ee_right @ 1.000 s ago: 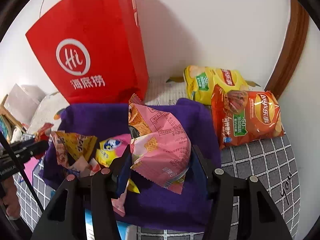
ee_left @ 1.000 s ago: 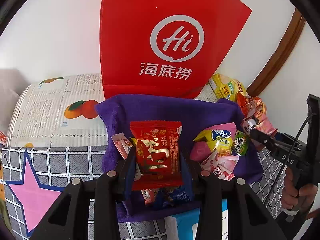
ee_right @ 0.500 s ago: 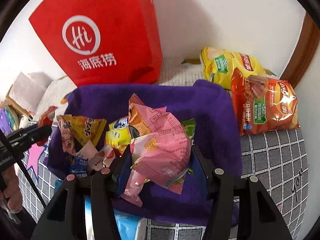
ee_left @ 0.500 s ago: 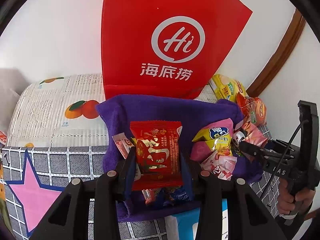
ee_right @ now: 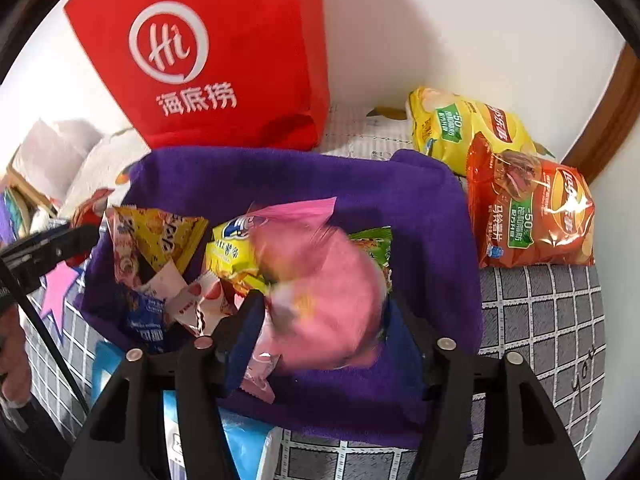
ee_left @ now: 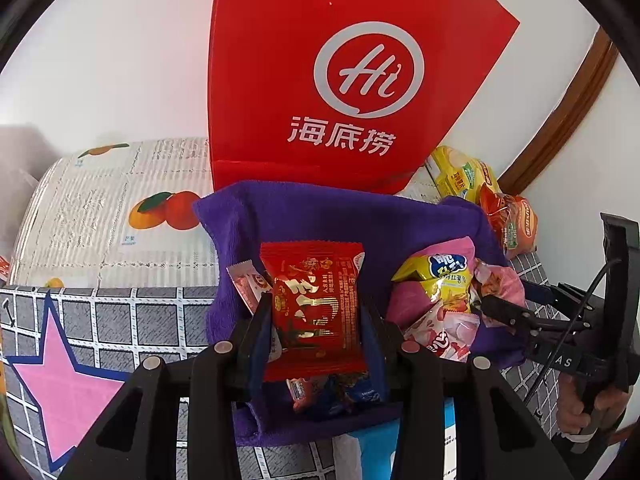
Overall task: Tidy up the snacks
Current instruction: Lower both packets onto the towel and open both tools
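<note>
Currently the left gripper (ee_left: 316, 312) clamps a red packet (ee_left: 314, 312) upright between its pads, over the 7 o'clock part of the purple cloth (ee_left: 320, 216). A small pink-and-white sachet (ee_left: 248, 284) pokes out just behind the left finger at 10 o'clock of the packet.

The right gripper (ee_right: 326, 312) has just been opening its jaws. A pink packet (ee_right: 324, 296) sits between them, motion-blurred, and I see a gap on the left side, so the pads look clear of it. It is over the middle of the purple cloth (ee_right: 420, 208), on top of the snack pile.

Pile on the cloth, right wrist view: a yellow packet (ee_right: 228, 248) at 9 o'clock of the pink one, a yellow-and-pink wrapper (ee_right: 156, 236) further left, a blue packet (ee_right: 146, 316) at 8 o'clock, a green packet (ee_right: 372, 244) peeking out at 2 o'clock.

Off the cloth: a red paper bag (ee_right: 224, 60) stands at 12 o'clock against the wall, touching the cloth's far edge. A yellow chip bag (ee_right: 464, 128) and an orange chip bag (ee_right: 528, 212) lie at 2 o'clock, the orange one overlapping the yellow. The checked tablecloth (ee_right: 540, 312) lies under everything.

In the left wrist view the right gripper (ee_left: 496, 304) comes in from 3 o'clock, with a hand (ee_left: 580, 408) on its grip.
</note>
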Demonstrator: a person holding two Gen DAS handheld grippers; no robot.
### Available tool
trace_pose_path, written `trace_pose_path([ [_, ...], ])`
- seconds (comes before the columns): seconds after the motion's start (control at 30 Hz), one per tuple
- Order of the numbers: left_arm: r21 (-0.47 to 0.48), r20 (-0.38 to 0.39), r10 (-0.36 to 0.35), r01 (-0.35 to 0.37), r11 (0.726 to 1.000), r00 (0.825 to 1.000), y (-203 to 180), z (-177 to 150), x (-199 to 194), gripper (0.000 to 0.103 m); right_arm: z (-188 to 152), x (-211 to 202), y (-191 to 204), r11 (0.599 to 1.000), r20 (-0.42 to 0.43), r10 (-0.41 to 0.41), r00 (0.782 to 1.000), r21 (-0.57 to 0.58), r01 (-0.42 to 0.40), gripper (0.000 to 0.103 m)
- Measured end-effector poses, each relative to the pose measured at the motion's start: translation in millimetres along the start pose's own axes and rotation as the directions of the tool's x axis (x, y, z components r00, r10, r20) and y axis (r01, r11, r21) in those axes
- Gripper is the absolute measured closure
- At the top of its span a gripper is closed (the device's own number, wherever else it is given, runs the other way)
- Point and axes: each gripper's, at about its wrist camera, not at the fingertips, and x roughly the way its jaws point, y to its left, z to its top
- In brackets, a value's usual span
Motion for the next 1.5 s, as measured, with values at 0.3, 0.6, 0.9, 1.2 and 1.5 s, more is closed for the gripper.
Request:
trace_pose_path([
  [0.3,0.01,-0.003,-0.015,0.015,1.0,1.0,-5,-2,3,0.064,-1,-8,2,1.0,0.035,-0.007,0.999,-0.013,0.007,0.034],
  [0.6,0.017,-0.013,-0.012,0.012,1.0,1.0,-8,-4,8,0.064,3,-22,6,1.0,0.084,0.01,0.996,-0.005,-0.009,0.032],
  [0.9,0.025,-0.011,0.012,-0.012,1.0,1.0,-8,-5,13,0.064,4,-40,6,1.0,0.147,0.008,0.989,0.014,-0.01,0.032],
  [1.2,0.027,-0.032,0.021,-0.02,0.999,0.999,-11,-8,25,0.064,4,-51,10,1.0,0.194,0.018,0.981,0.012,-0.021,0.032],
  [1.5,0.02,-0.055,0.04,-0.039,0.999,0.998,-11,-10,36,0.064,4,-49,16,1.0,0.189,0.019,0.982,-0.007,-0.018,0.032],
])
